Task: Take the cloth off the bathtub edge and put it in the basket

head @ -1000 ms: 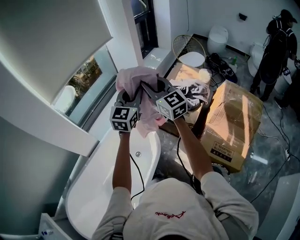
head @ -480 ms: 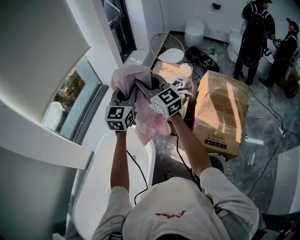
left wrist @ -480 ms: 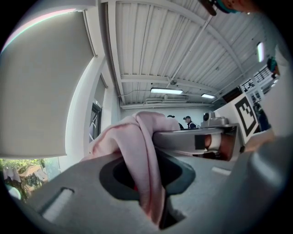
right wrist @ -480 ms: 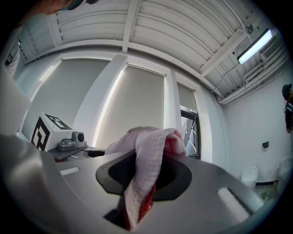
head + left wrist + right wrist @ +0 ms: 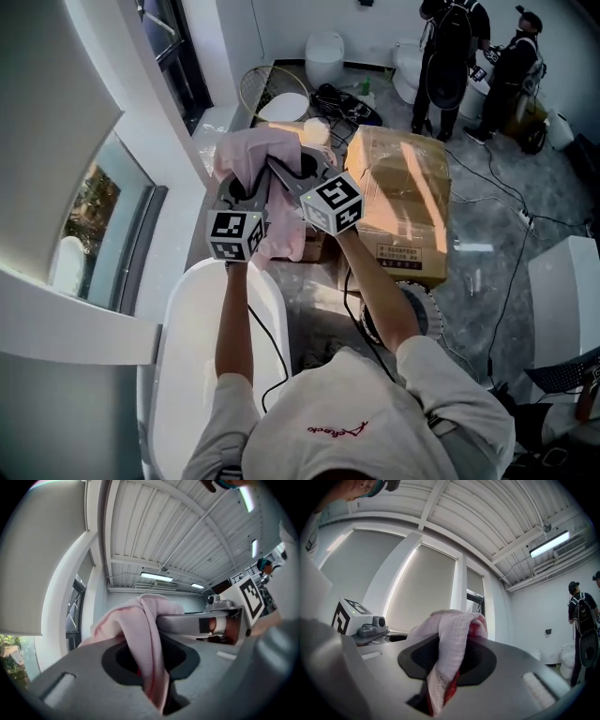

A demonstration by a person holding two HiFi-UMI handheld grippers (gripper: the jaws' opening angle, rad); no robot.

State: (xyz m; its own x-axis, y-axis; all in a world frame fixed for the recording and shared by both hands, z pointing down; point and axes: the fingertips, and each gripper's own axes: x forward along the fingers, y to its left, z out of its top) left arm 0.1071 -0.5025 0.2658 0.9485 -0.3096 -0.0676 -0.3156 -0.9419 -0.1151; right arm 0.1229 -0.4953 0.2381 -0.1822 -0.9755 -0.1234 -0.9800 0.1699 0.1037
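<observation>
A: Left gripper (image 5: 152,667), state of fingers?

B: Nearly together, pinching a fold of the cloth (image 5: 253,150). Shown in the left gripper view as a pink band rising out of the gap and draping over to the left.

A: Right gripper (image 5: 440,677)?

B: Likewise nearly closed, fingers pinching a bunched fold of the same cloth. Pale pink weave hanging down through the gap, with a red strip showing beside the fold.

A: Position of the two relative to each other?

B: Side by side and close, held out in front of the person. Right gripper angled in toward the left one, tips close together under the bunch.

A: Location of the cloth?

B: Lifted clear, carried in the air by both grippers. Bunched over the tips, one tail hanging down between the two grippers. Not touching the bathtub (image 5: 178,319). In the head view, just beyond the tub's far end, over the floor (image 5: 319,281) and just left of the box (image 5: 403,187).

A: Other items in range?

B: Round wire frame (image 5: 253,89) past the cloth, near the wall. Use not readable from here. Two people (image 5: 450,56) standing by the far wall, well apart from the grippers. Cables (image 5: 506,272) lying on the floor right of the box.
</observation>
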